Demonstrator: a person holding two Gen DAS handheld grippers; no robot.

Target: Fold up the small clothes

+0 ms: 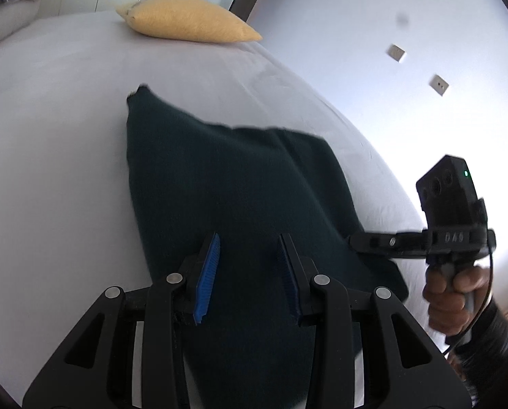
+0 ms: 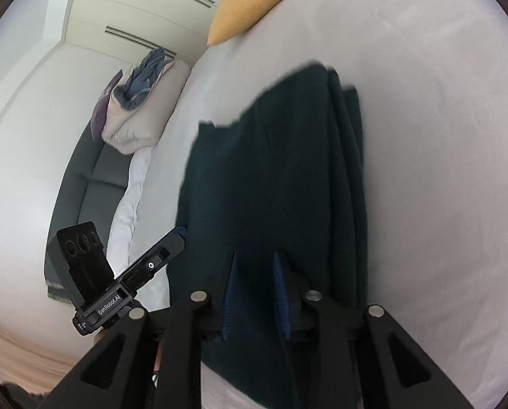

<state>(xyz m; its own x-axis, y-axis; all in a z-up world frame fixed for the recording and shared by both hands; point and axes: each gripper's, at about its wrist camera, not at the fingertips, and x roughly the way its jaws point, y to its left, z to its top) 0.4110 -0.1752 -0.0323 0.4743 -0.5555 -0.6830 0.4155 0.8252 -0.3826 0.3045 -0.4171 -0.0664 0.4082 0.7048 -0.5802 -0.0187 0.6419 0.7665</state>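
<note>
While the dark green garment (image 1: 233, 184) lies folded into a rough rectangle on the white bed (image 1: 49, 136), near its front edge, both grippers hang right over the near end of it. You can see stacked layers along its right-hand side in the right wrist view (image 2: 342, 170), so it's been doubled over a few times.

Left gripper (image 1: 249, 272) sits above the near part of the cloth, tilted down at it, blue pads (image 1: 206, 279) clearly apart with only fabric showing underneath, nothing pinched, so it's released. Right gripper (image 2: 254, 293) is also angled down over the near end; its pads (image 2: 230, 300) stand a narrow gap apart and I don't see cloth caught between them, so released too, as far as I can tell.

From the left wrist view the right gripper's fingers (image 1: 373, 240) come in sideways at the cloth's right edge, with the person's hand (image 1: 451, 289) wrapped round the handle, dark sleeve (image 1: 492, 337) behind it.

Further out there's a yellow pillow (image 1: 189, 20) at the far edge of the bed, a bundle of bedding (image 2: 141, 102) off the left side, and white wardrobe doors (image 2: 134, 6) behind.
</note>
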